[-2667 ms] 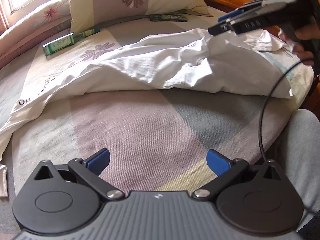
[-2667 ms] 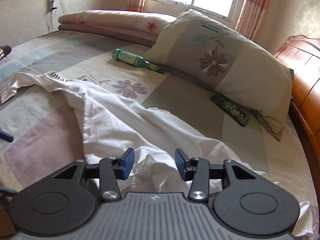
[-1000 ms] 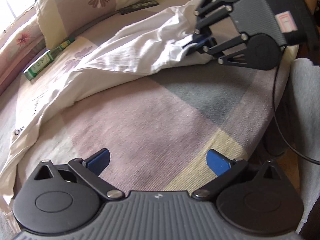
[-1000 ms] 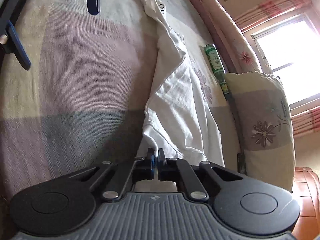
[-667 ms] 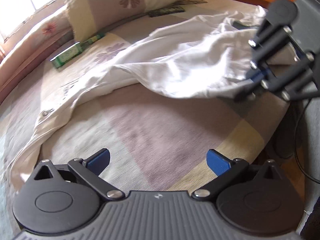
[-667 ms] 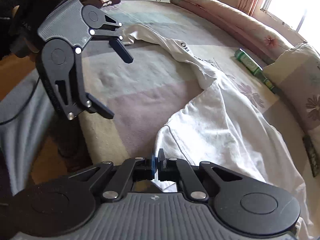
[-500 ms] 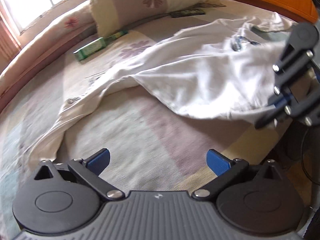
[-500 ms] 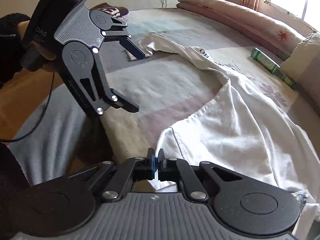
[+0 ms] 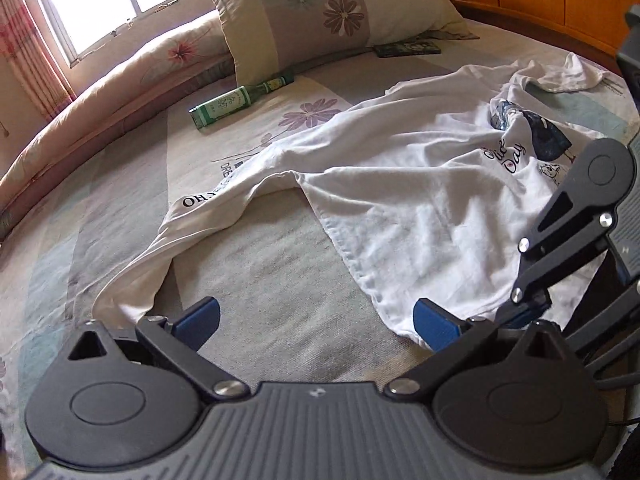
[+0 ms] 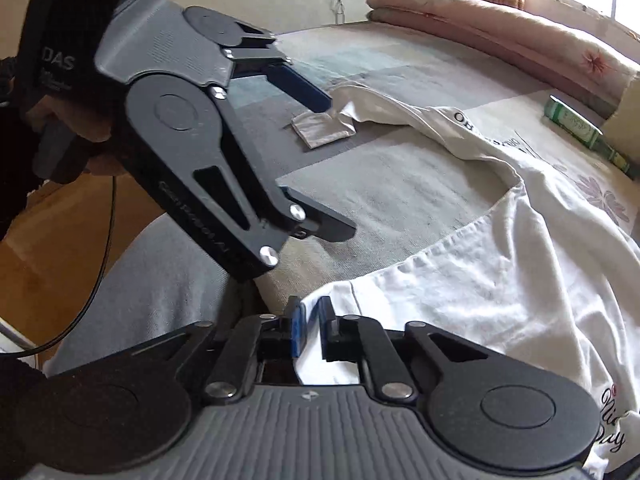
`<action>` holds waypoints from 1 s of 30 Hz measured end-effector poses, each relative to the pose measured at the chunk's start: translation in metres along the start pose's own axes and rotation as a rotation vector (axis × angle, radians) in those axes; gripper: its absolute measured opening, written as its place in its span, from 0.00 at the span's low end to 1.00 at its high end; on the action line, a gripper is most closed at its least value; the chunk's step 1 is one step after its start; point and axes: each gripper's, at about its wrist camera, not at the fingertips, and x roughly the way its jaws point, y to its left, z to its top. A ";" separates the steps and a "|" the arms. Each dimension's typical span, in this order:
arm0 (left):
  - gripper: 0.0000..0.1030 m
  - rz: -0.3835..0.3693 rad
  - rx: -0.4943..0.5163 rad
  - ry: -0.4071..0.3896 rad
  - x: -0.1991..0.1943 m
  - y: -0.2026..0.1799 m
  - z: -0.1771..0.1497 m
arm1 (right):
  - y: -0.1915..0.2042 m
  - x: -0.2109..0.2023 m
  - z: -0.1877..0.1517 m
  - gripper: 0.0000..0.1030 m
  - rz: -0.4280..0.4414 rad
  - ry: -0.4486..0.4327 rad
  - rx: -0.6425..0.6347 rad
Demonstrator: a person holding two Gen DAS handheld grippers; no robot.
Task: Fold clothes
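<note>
Legibly, "DAS" on left tool (image 10: pixel 324 168).

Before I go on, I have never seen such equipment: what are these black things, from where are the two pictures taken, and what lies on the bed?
They are two hand-held black grippers with blue pads, each carrying a camera that looks along its fingers. One picture is from the left gripper, open over the bed; the other from the right gripper, whose pads sit around the hem of the white printed T-shirt, slightly apart. On the patchwork bedspread also lie a green glass bottle and a flowered pillow.
</note>
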 end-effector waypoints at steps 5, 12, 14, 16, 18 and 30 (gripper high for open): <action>0.99 -0.009 -0.010 0.006 0.001 -0.001 0.001 | -0.036 -0.038 -0.011 0.36 -0.076 -0.061 0.116; 0.99 -0.110 0.041 0.028 0.016 -0.038 0.010 | -0.110 -0.108 -0.069 0.37 -0.311 -0.078 0.342; 0.99 -0.145 0.065 0.036 0.021 -0.052 0.012 | -0.126 -0.126 -0.091 0.37 -0.375 -0.073 0.405; 0.99 -0.181 0.088 0.044 0.026 -0.066 0.014 | -0.141 -0.143 -0.114 0.37 -0.429 -0.073 0.463; 0.99 -0.217 0.112 0.052 0.032 -0.081 0.016 | -0.156 -0.161 -0.138 0.37 -0.481 -0.079 0.526; 0.99 -0.222 0.097 0.155 0.064 -0.099 0.023 | -0.235 -0.194 -0.261 0.38 -0.510 -0.070 0.831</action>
